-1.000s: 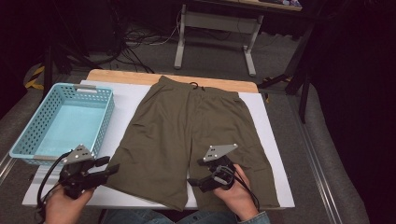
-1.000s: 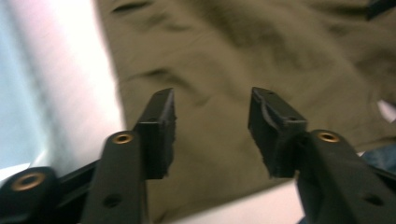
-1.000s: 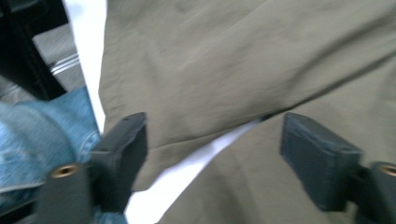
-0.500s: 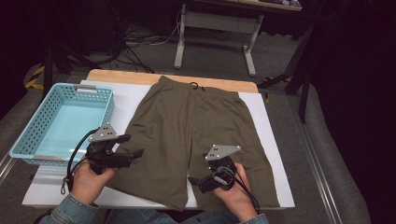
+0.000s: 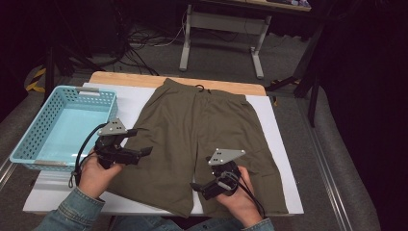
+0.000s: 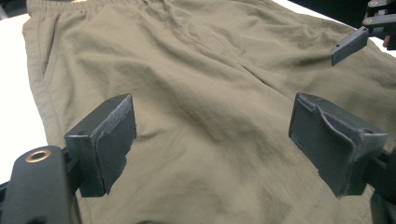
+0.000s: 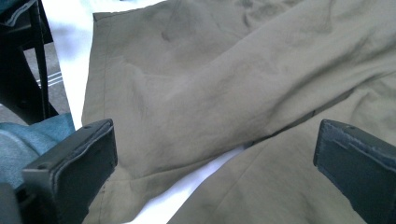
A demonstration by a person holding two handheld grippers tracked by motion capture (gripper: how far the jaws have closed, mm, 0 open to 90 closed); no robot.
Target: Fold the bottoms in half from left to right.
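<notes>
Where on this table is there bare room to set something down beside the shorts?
Bare white strips of the table flank the olive shorts: right of the right leg, and between the waistband and the blue basket. The basket is empty too. The near edge is crowded by the left gripper and right gripper.

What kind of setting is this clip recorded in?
Probably a lab or workshop recording station, not a home: a small table with a white sheet, bare desk legs and loose cables on grey floor behind, dark surroundings. Shorts and basket look staged.
</notes>
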